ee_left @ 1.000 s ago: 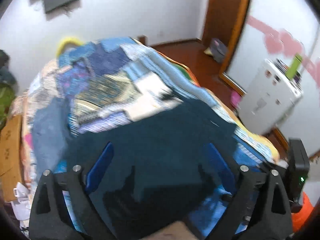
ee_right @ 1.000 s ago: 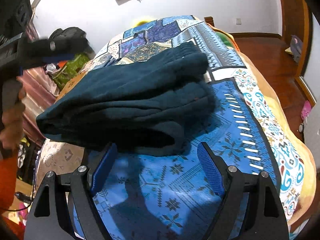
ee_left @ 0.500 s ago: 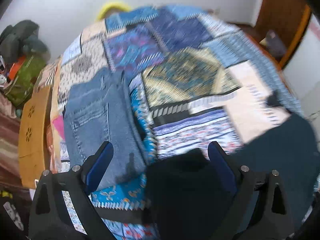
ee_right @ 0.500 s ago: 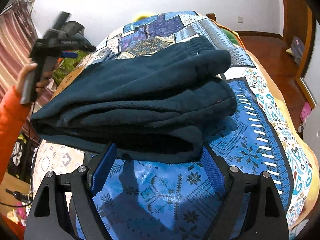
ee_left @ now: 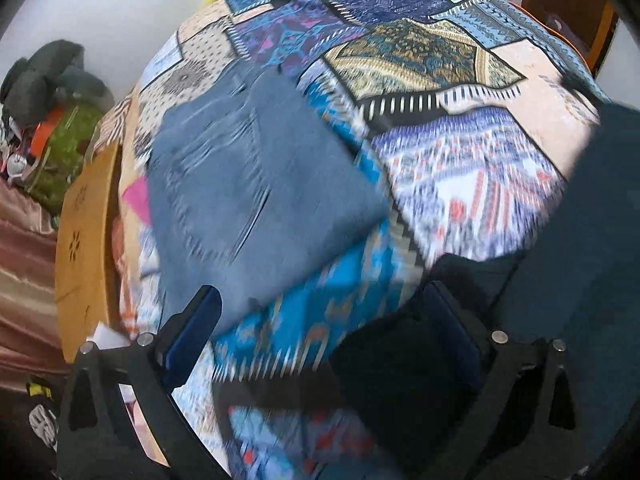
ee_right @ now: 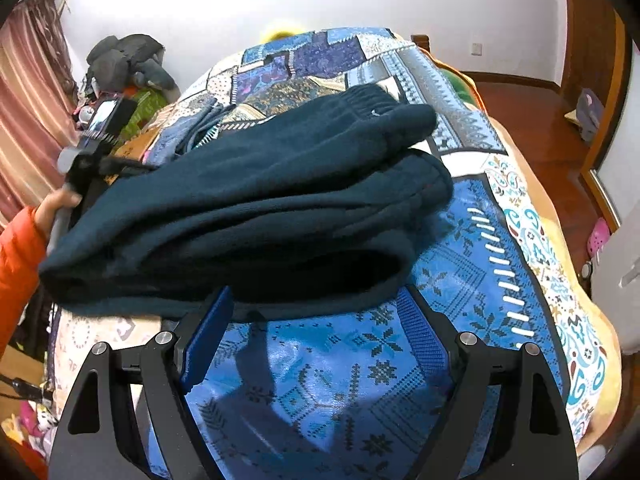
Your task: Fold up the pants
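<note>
Dark teal pants (ee_right: 248, 216) lie folded in a thick stack on the patchwork bedspread (ee_right: 360, 380). My right gripper (ee_right: 316, 332) is open, its blue pads (ee_right: 206, 336) just short of the stack's near edge, touching nothing. In the left wrist view my left gripper (ee_left: 324, 320) points steeply down with its jaws opening. A shadowed corner of the teal pants (ee_left: 400, 360) lies between them, and no pad presses on it. Folded blue jeans (ee_left: 248, 192) lie beyond on the bedspread (ee_left: 460, 160). The right wrist view shows the left gripper (ee_right: 100, 140) at the stack's left end, held by a hand in an orange sleeve (ee_right: 16, 248).
A yellow wooden board (ee_left: 84, 240) stands along the bed's left side, with a heap of bags and clothes (ee_left: 52, 80) behind it. A pink curtain (ee_right: 24, 92) hangs at the left. To the right of the bed are wooden floor (ee_right: 520, 92) and a pink slipper (ee_right: 600, 236).
My left gripper has swung left and down from above the teal pants to their left end, bringing the jeans into view. The teal stack sits slightly nearer the right gripper's fingers.
</note>
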